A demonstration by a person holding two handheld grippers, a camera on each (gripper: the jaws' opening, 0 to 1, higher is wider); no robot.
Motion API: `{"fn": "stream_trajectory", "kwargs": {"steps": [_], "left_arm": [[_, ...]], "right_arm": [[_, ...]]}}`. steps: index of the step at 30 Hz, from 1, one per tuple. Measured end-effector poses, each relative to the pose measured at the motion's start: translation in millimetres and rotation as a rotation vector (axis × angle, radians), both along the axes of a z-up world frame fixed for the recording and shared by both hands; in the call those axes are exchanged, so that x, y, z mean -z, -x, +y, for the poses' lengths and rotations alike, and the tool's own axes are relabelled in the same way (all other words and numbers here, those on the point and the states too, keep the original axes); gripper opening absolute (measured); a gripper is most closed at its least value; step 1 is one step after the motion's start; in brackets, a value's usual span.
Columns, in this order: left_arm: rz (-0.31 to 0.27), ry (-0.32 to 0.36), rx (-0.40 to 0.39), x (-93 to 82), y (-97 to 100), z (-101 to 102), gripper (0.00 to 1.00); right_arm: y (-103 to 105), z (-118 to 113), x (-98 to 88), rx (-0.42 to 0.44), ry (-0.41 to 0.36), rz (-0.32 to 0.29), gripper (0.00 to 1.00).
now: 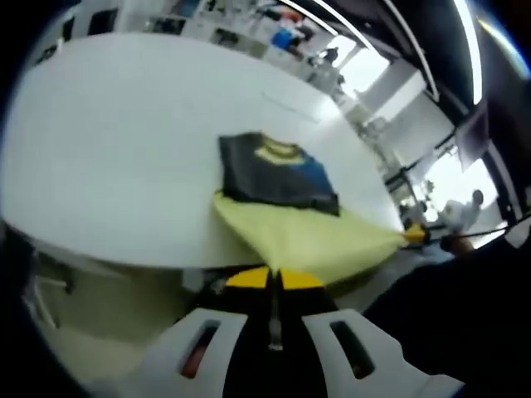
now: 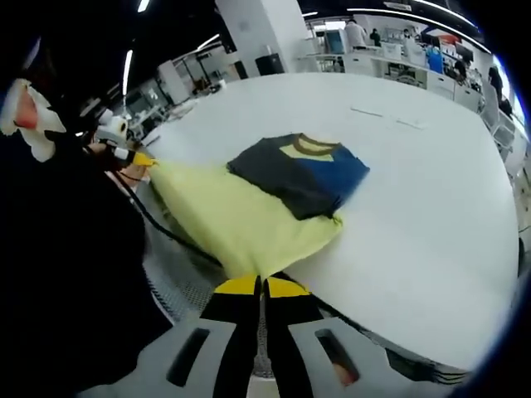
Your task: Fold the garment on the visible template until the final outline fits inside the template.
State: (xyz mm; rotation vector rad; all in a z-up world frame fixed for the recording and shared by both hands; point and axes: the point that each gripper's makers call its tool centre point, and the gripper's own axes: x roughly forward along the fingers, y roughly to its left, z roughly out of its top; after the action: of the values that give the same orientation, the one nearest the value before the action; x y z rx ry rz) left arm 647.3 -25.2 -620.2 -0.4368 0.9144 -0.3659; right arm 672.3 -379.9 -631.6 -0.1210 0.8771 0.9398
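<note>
Worktop is seen as a broad, smooth white surface with a rounded edge; no outline of a template can be made out on it in either view. On it, near the edge closest to the person, lies the garment, a soft knit piece in dark grey and blue with a yellow-trimmed neckline, its pale yellow lower part drawn off the worktop's edge and stretched into a taut sheet with two pulled corners.

A fold is judged to be in hand: the yellow hem is held at both corners and appears ready to be carried up and over the dark part. The next move is judged to call for both corners to be lifted together and laid level, so that the cloth falls flat without a skewed crease.

The left gripper is seen closed, its yellow-tipped black jaws pressed together on one corner of the yellow cloth. The right gripper is likewise clamped on the other corner, no gap being visible between its jaws.

The fabric looks thin and limp, sagging slightly between the held corners.
</note>
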Motion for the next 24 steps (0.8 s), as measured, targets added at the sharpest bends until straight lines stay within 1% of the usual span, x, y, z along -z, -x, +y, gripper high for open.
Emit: {"fn": "stream_trajectory", "kwargs": {"steps": [2,9,14,16,20,24], "left_arm": [[-0.018,0.001,-0.002,-4.4,-8.1,0,0.00],[-0.052,-0.015,0.022,-9.8,-30.4,0,0.00],[-0.098,-0.022,0.026,-15.6,-58.1,-1,0.00],[-0.107,-0.024,0.032,-17.2,-64.8,-2,0.00],[-0.128,-0.027,0.042,-21.9,-78.8,-1,0.00],[-0.152,-0.026,0.047,-26.2,-95.4,4,0.00]], "right_arm": [[-8,-1,-2.5,0.009,-0.003,-0.018,0.02],[-31,0,-8.6,0.008,0.000,-0.062,0.02],[-50,-2,-8.6,0.011,0.007,-0.087,0.02],[-56,-3,-9.4,0.014,0.009,-0.093,0.02],[-72,-3,-17.0,0.013,0.012,-0.124,0.02],[-90,-2,-24.4,0.000,0.022,-0.155,0.02]]}}
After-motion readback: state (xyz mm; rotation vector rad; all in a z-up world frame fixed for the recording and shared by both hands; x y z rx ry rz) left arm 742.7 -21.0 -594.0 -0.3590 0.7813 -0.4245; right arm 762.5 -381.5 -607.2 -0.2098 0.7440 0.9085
